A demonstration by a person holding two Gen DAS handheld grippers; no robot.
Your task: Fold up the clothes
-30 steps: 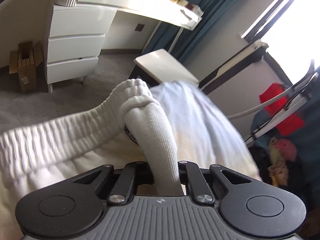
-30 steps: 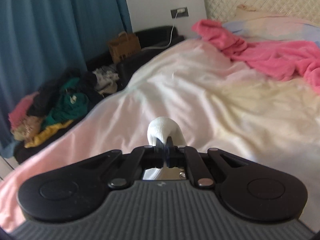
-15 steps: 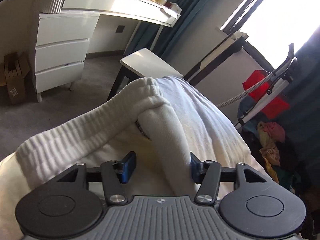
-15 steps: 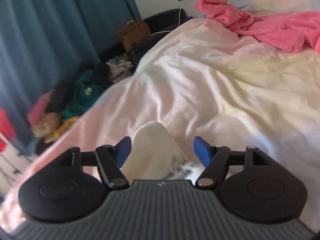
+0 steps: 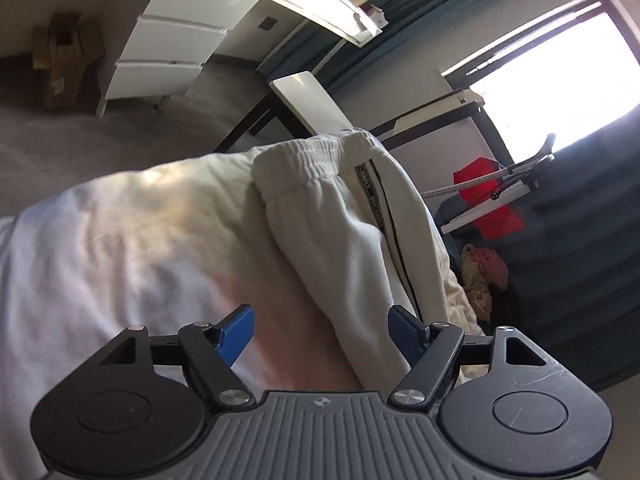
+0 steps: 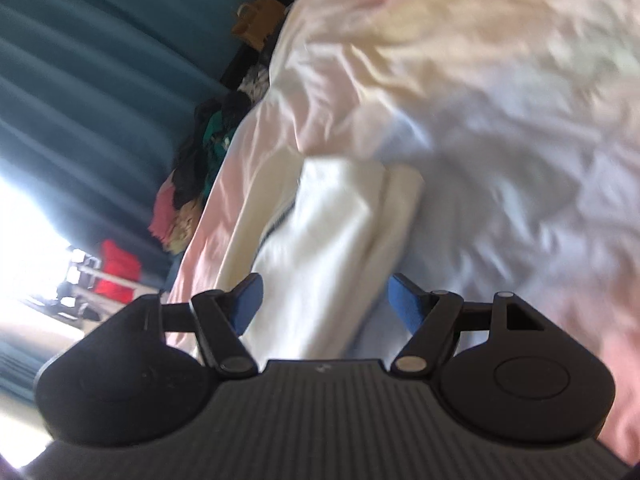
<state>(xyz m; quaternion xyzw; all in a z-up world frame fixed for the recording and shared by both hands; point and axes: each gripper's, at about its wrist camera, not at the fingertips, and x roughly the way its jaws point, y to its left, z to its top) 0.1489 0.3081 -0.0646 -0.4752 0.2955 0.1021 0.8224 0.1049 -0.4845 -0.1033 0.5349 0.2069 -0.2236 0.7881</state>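
White sweatpants (image 5: pixel 344 224) with an elastic waistband and a dark side stripe lie folded lengthwise on the bed. My left gripper (image 5: pixel 322 334) is open and empty, hovering above the pants near the waistband end. In the right wrist view the pants' leg end (image 6: pixel 340 240) lies on the pale sheet. My right gripper (image 6: pixel 326 300) is open and empty just above that end. The right wrist view is blurred.
The pale bed sheet (image 6: pixel 500 120) spreads to the right. A heap of clothes (image 6: pixel 200 168) lies by the teal curtain. A white dresser (image 5: pixel 172 52), a white stool (image 5: pixel 308 100) and a rack with a red item (image 5: pixel 484 196) stand beyond the bed's edge.
Both grippers let go of the white pants and opened. Both have pulled back and tilted, and the pants now lie flat on the bed.
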